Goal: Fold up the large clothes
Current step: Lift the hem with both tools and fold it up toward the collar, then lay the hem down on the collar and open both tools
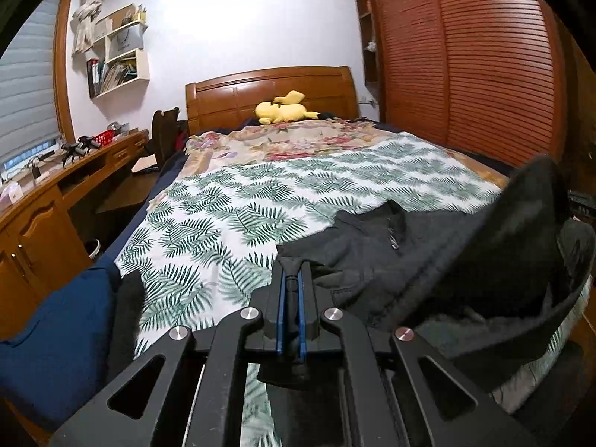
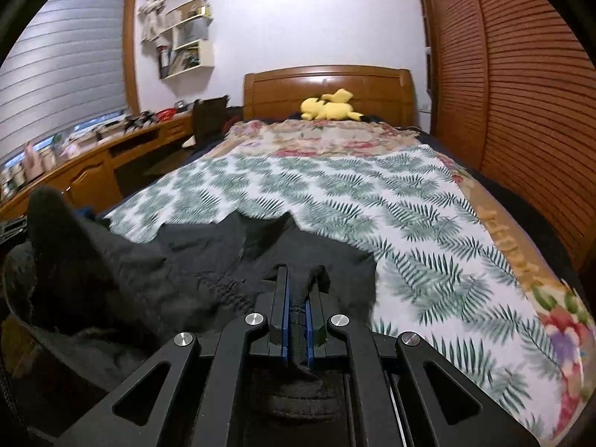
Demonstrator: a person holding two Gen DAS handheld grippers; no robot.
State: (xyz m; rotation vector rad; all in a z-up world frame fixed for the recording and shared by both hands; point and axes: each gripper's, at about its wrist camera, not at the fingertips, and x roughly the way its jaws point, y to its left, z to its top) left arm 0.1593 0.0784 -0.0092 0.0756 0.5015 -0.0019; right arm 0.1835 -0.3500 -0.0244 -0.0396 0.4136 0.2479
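Observation:
A large dark grey garment [image 1: 387,257] with a zip lies at the near end of the bed, over a leaf-print sheet [image 1: 231,219]. My left gripper [image 1: 292,272] is shut on a pinch of its dark fabric, which runs between the blue pads. A raised fold of the garment [image 1: 529,223] stands up at the right of the left wrist view. In the right wrist view the same garment [image 2: 186,260] spreads to the left, and my right gripper [image 2: 298,283] is shut on its edge, cloth bunched between the pads. The leaf-print sheet [image 2: 372,205] lies beyond.
A floral blanket [image 1: 298,141] and a yellow plush toy [image 1: 285,110] lie near the wooden headboard [image 1: 272,89]. A wooden desk [image 1: 44,201] runs along the left, a slatted wardrobe [image 1: 465,56] along the right. A blue cloth [image 1: 48,335] hangs at the bed's near left corner.

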